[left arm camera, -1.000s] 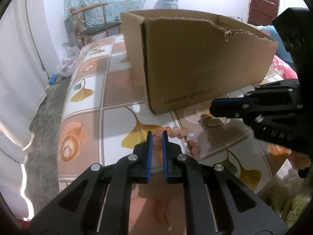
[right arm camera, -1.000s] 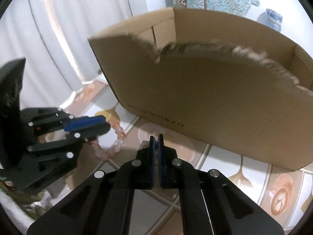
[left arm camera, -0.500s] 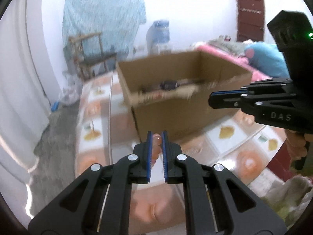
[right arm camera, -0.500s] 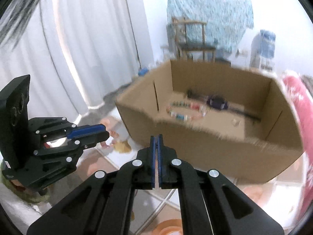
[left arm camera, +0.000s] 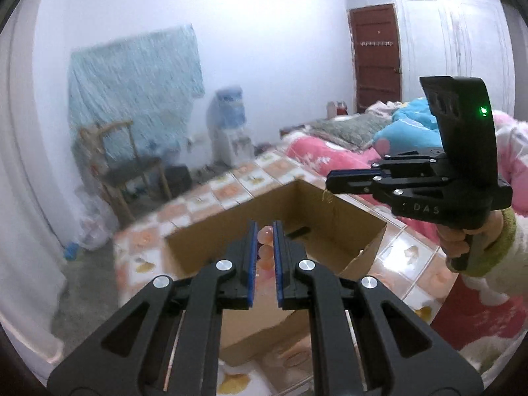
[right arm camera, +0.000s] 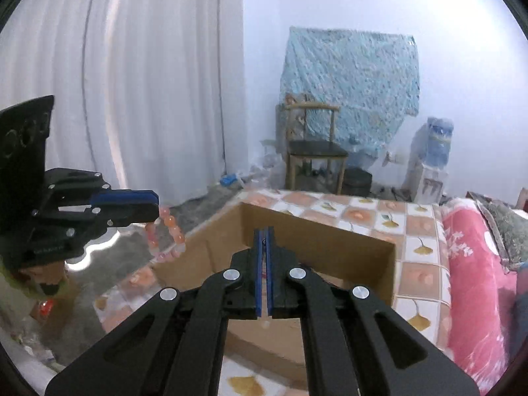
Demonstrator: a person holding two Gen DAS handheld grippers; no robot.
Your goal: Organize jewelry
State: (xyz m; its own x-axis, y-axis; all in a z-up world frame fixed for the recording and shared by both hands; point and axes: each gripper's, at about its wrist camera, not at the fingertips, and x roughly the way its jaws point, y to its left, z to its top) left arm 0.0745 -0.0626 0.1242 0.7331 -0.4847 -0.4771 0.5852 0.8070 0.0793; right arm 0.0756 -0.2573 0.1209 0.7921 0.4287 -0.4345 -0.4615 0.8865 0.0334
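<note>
Both grippers have been raised above the cardboard box [left arm camera: 333, 231] since a second ago. A pink bead bracelet [right arm camera: 166, 227] is clamped in the left gripper [left arm camera: 264, 231] fingers, hanging outside the box's left rim. The right gripper [right arm camera: 264, 234] is clenched on nothing visible, over the open box near the tabletop [right arm camera: 419, 247] edge.

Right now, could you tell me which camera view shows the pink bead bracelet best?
The right wrist view: the bracelet hangs as a visible loop from the left gripper. The left wrist view shows only a few beads between its own fingers.
</note>
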